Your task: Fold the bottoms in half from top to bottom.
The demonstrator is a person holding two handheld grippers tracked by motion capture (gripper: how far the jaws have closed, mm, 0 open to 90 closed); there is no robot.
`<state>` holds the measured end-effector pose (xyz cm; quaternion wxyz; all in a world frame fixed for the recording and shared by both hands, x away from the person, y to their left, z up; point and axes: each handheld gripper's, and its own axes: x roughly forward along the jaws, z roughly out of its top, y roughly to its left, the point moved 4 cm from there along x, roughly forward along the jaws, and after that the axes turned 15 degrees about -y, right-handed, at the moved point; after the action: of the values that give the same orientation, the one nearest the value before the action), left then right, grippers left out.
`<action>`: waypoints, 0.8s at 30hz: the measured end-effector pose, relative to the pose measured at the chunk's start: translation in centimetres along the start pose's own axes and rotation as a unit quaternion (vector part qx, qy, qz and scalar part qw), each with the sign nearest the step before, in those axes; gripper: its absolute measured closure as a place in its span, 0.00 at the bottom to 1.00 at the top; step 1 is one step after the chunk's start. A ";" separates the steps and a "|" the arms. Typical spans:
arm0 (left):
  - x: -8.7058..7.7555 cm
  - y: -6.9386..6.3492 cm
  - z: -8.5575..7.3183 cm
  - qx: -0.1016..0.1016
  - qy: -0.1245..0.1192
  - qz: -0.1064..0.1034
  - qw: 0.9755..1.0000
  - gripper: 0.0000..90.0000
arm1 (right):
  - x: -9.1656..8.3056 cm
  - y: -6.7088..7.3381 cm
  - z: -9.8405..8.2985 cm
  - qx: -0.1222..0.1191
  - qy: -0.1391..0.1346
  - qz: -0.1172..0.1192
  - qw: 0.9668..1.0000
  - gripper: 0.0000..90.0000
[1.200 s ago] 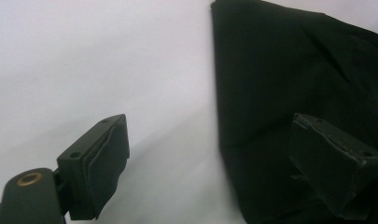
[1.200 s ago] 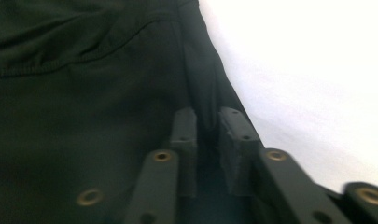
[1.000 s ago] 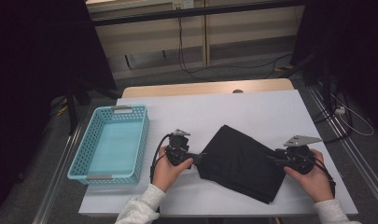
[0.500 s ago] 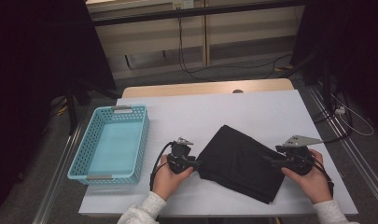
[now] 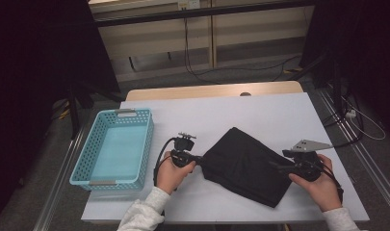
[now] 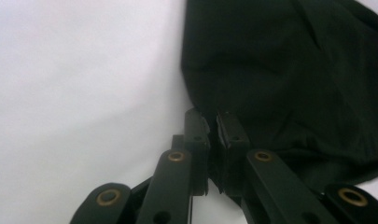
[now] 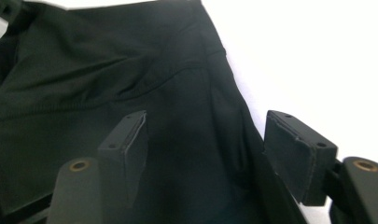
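Note:
A black folded cloth [image 5: 248, 166] lies flat on the white table [image 5: 260, 115], right of the middle. My left gripper [image 5: 200, 161] is at the cloth's left corner. In the left gripper view its jaws are shut on the edge of the cloth [image 6: 289, 70], with fabric pinched at the left gripper [image 6: 213, 128]. My right gripper [image 5: 279, 168] reaches over the cloth's right side. In the right gripper view the right gripper [image 7: 210, 130] stands wide open, its jaws straddling the hem of the cloth [image 7: 107, 93] without closing on it.
A light blue plastic basket [image 5: 135, 112] with nothing in it stands at the table's left side, close to my left hand. Bare white table stretches behind the cloth. Cables and dark furniture lie on the floor beyond the far edge.
Both hands have shifted only slightly. The left gripper stays at the cloth's left corner and the right gripper at its right side. The cloth lies as before.

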<state>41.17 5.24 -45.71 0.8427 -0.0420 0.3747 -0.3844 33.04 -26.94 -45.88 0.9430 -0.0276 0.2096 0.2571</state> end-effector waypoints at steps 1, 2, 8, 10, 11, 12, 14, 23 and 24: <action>0.0 0.2 0.4 -0.002 -0.003 0.004 1.000 0.94 | 0.1 0.0 0.0 0.001 0.000 0.000 1.000 0.32; 0.0 0.4 0.8 -0.003 -0.003 0.007 1.000 0.94 | 0.1 0.1 0.0 0.002 -0.001 -0.002 1.000 0.32; 0.1 1.8 3.0 -0.006 -0.017 0.024 1.000 0.94 | 0.5 0.3 -0.1 0.029 -0.010 -0.013 0.999 0.25; 0.3 2.4 3.1 -0.009 -0.015 0.032 0.999 0.94 | 0.7 0.4 -0.1 0.032 -0.009 -0.012 0.999 0.23; 0.4 2.7 3.1 -0.011 -0.014 0.037 0.999 0.94 | 0.8 0.3 -0.1 0.036 -0.009 -0.016 0.999 0.22; 0.5 3.0 3.1 -0.010 -0.012 0.042 0.999 0.94 | 0.9 0.3 -0.2 0.041 -0.011 -0.018 0.999 0.21; 0.6 3.4 3.2 -0.005 -0.010 0.051 0.999 0.94 | 1.1 0.3 -0.2 0.049 -0.013 -0.023 0.998 0.20; 0.8 4.3 4.3 -0.009 -0.012 0.064 0.998 0.94 | 3.7 1.8 -0.8 0.059 0.010 -0.017 0.998 0.25; 0.8 4.3 4.4 -0.009 -0.009 0.064 0.998 0.94 | 3.8 1.8 -1.0 0.055 0.016 -0.019 0.998 0.25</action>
<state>47.08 6.75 -44.64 0.8683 -0.0287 0.3725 -0.3263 34.75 -23.74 -48.26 0.9442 0.0162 0.2379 0.2272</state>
